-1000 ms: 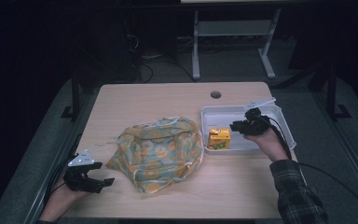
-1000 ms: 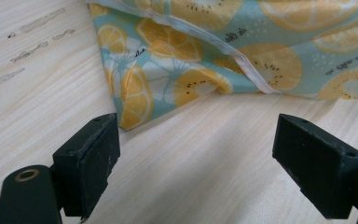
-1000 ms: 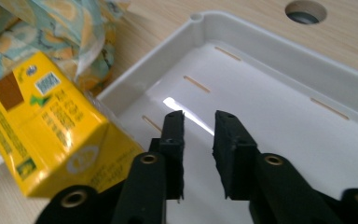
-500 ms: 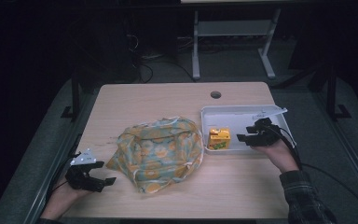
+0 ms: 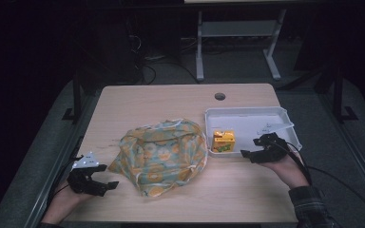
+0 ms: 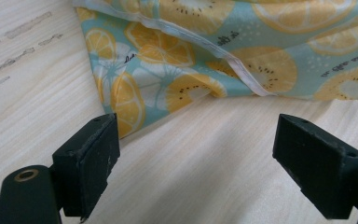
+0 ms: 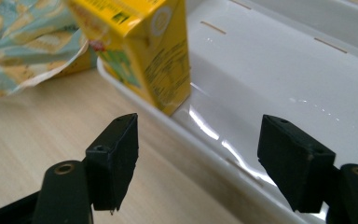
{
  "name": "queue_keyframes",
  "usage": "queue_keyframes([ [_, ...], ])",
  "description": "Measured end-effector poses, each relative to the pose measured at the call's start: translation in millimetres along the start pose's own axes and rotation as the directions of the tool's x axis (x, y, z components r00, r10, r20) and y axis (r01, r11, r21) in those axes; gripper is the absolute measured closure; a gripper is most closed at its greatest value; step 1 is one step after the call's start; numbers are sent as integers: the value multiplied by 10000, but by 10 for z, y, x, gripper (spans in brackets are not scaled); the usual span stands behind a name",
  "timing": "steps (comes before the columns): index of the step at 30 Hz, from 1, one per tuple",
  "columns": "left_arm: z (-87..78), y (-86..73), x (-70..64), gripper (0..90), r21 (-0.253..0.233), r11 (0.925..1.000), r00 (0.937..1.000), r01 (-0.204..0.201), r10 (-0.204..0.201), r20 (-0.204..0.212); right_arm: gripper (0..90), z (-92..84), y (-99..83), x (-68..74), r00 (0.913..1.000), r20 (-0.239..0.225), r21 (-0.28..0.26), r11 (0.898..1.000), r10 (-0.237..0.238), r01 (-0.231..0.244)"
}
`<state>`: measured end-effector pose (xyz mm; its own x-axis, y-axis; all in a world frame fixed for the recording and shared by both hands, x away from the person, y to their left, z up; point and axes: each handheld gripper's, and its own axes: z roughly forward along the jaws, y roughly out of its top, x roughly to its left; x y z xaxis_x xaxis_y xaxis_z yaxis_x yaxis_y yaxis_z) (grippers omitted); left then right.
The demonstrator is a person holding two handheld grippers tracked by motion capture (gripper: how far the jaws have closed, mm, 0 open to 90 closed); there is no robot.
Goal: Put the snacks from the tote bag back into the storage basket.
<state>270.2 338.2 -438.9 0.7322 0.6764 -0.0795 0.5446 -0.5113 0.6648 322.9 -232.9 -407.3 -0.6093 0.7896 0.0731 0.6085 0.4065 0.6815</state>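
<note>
Juice carton [image 5: 223,141] stands upright in the left end of the white tray [image 5: 247,114], near the desk's [image 5: 171,102] right edge. My right claw [image 5: 249,153] has just been opening, released, nothing between its jaws, at the tray's near rim. My left claw [image 5: 105,184] gapes empty beside the fruit-print bag [image 5: 161,154].

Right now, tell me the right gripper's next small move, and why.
Probably draw the right gripper clear of the tray, then toward the bag. Its jaws have just been opening and nothing is between them; the carton stands upright in the tray's near left corner, apart from the jaws. The left gripper waits open by the bag's edge.
</note>
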Motion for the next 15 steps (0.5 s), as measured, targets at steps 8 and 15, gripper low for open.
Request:
queue_keyframes([
  [8, -4, -16, -17, 140, 40, 10000, 10000, -16, 16, 44, 249, -43, -190, 160, 9993, -14, -24, 9993, -374, 374],
  [15, 24, -18, -43, 137, 147, 9997, 9997, -196, 194, 142, 222, -57, -393, 263, 9983, 78, 101, 9983, -574, 573],
])
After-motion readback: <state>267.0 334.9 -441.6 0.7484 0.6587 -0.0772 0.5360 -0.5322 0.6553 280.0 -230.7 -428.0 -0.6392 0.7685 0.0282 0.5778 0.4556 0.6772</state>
